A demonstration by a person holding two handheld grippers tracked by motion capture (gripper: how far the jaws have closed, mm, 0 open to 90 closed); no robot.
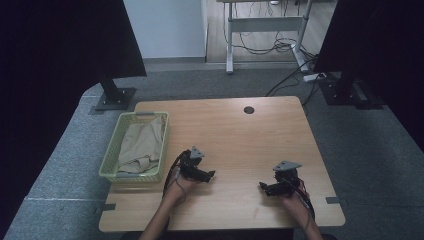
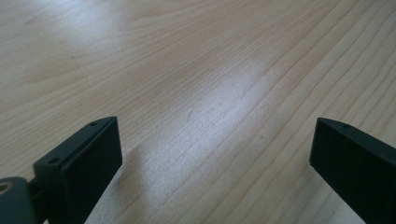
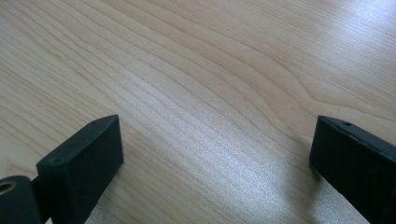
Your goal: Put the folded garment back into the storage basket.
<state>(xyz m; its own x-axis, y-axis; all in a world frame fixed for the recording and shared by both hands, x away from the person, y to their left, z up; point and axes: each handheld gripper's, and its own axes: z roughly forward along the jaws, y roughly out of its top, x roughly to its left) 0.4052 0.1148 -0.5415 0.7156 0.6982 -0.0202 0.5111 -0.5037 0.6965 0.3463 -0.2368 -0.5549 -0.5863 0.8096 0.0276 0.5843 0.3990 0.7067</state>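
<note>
So starting at the far left, there's a light green basket [image 1: 111, 155] sitting at the left edge of the table [image 1: 240, 135], with some beige cloth [image 1: 142, 142] bunched up inside it and filling most of it; the cloth stays inside the rim as far as I can see. Just to the right of the basket is the left gripper [image 1: 212, 174], held low over the wood near the front of the table, tip pointing toward the middle; from its own camera the left gripper [image 2: 215, 147] has its fingers [image 2: 88, 158] spread wide with bare wood grain between them, gripping nothing. Further right, well apart from it, is the right gripper [image 1: 262, 186], also low near the front edge, tip pointing back toward the left one; its own view shows the right gripper [image 3: 217, 147] with fingers [image 3: 86, 161] wide apart too, just table between them. The basket is nearest the left gripper, beside it but not touching.
</note>
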